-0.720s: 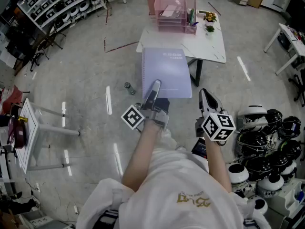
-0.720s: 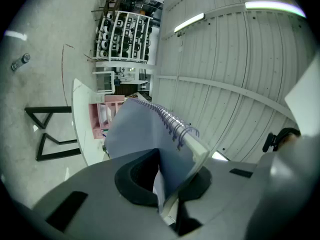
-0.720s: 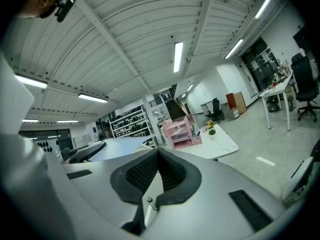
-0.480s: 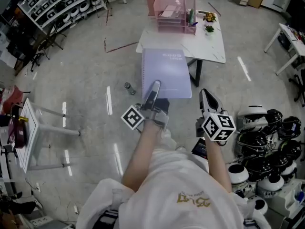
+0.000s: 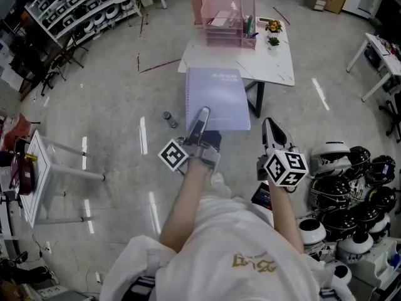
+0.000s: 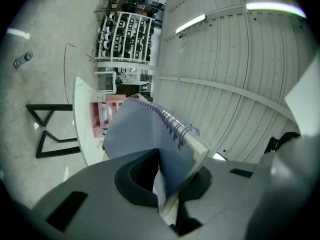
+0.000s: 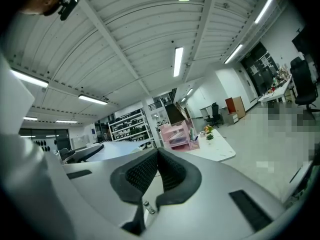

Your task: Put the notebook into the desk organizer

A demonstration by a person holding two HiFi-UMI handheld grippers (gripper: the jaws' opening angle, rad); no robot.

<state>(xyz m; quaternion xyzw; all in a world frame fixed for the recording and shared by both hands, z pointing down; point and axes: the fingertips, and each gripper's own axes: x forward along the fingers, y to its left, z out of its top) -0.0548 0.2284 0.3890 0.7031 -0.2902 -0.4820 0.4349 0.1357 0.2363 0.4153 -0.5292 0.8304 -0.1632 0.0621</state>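
Grey workshop floor (image 5: 113, 105) below me, and the white table (image 5: 276, 68) with the pink organizer (image 5: 225, 17) stands ahead of my left gripper (image 5: 202, 115) — its jaws pinch the purple notebook (image 5: 216, 96) by its near edge, held out in front. My right gripper (image 5: 268, 123) is pressed together on nothing. So the pickup is done — the carry over and the slotting in are left, I judge.

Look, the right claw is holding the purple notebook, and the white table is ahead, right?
No, the left claw holds the purple notebook, not the right claw, which is shut on nothing. The left gripper view shows the notebook's spiral edge pinched in the left claw. The white table is ahead, as you said.
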